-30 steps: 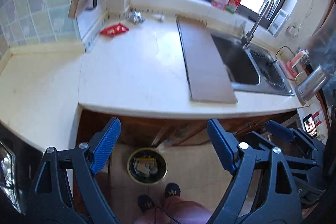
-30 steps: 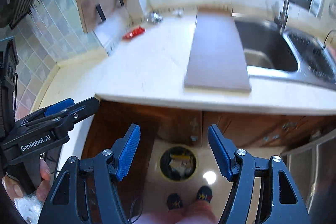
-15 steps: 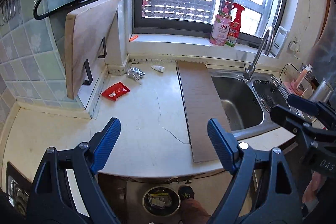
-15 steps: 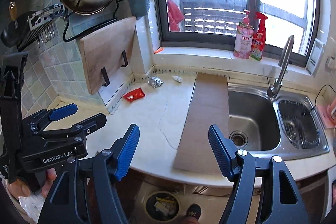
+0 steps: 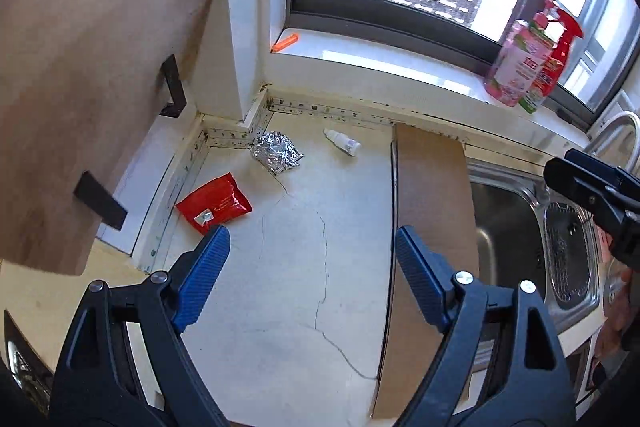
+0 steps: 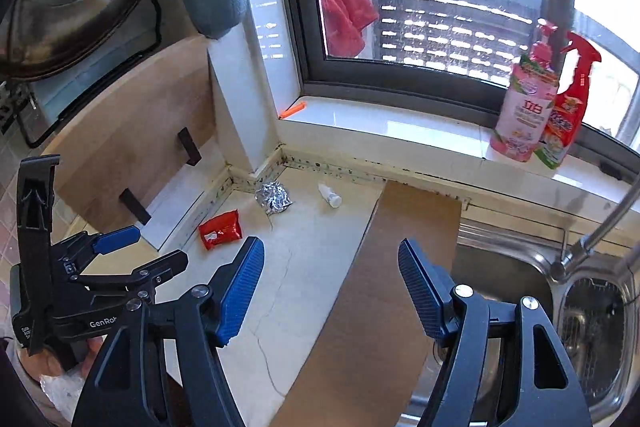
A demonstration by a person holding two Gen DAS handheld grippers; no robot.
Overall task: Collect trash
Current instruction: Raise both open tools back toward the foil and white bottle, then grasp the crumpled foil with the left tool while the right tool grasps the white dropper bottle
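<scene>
I had the left gripper [image 5: 308,263] and right gripper [image 6: 330,281] both spread wide and empty over the counter [image 5: 280,307], trash (red wrapper [image 5: 215,203], foil ball [image 5: 277,149], small bottle [image 5: 343,143]) lying near the back corner, and I judged the flat wrapper could slip the pads.

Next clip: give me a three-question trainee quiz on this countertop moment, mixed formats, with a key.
1. True or false: the left gripper holds the red packet.
2. Which lies nearest the wall corner? A) foil ball B) small bottle C) red packet
3. Fill in: the brown board lies between the trash and the ____.

Key: 1 false, both the left gripper and the right gripper are open and empty; 2 A; 3 sink.
</scene>
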